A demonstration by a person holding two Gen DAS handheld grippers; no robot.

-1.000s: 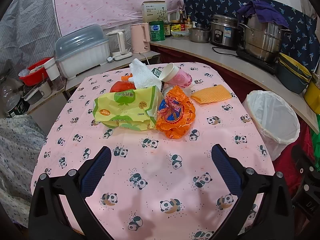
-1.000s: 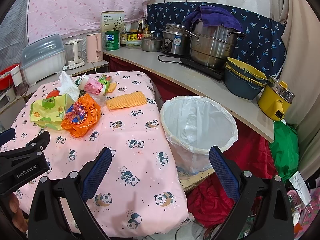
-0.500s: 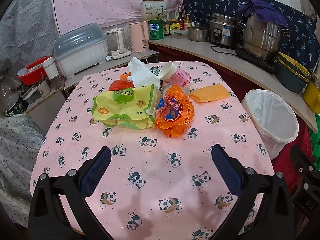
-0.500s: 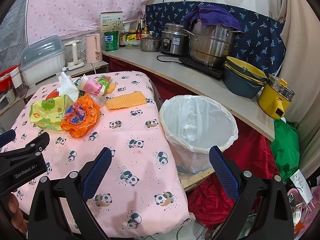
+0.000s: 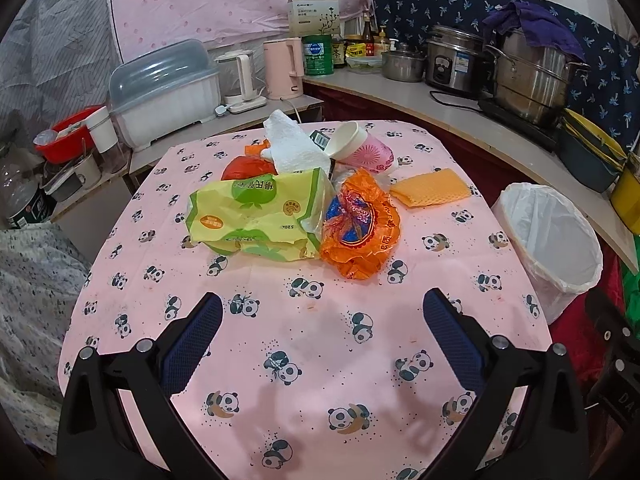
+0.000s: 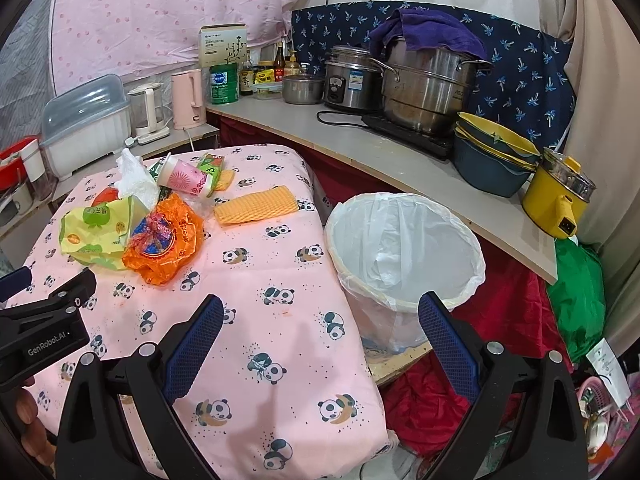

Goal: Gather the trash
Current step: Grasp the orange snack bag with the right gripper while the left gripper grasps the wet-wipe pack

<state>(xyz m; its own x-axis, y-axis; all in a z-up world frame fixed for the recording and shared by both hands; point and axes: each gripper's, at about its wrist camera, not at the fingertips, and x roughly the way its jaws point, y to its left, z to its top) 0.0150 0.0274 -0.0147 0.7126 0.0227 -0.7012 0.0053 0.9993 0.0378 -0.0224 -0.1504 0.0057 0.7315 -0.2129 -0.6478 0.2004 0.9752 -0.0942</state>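
A heap of trash lies mid-table: a yellow-green wrapper [image 5: 256,216], an orange bag [image 5: 360,224], a white tissue [image 5: 294,146], a pink paper cup [image 5: 362,148] on its side, and a red piece [image 5: 244,168] behind the wrapper. The same wrapper [image 6: 98,226], orange bag [image 6: 164,238] and cup [image 6: 184,174] appear in the right wrist view. My left gripper [image 5: 322,312] hangs open over the near table, short of the heap, empty. My right gripper [image 6: 320,316] is open and empty above the table's right edge, beside the white-lined bin [image 6: 404,256].
An orange-yellow cloth [image 5: 430,188] lies right of the heap. The bin [image 5: 548,252] stands off the table's right side. A counter [image 6: 360,136] behind holds pots, bowls and a yellow cooker [image 6: 560,196]. A dish box [image 5: 164,92] and kettles sit behind the table.
Both views have shifted only slightly; the left gripper has crept a little toward the heap. Both stay open and empty.
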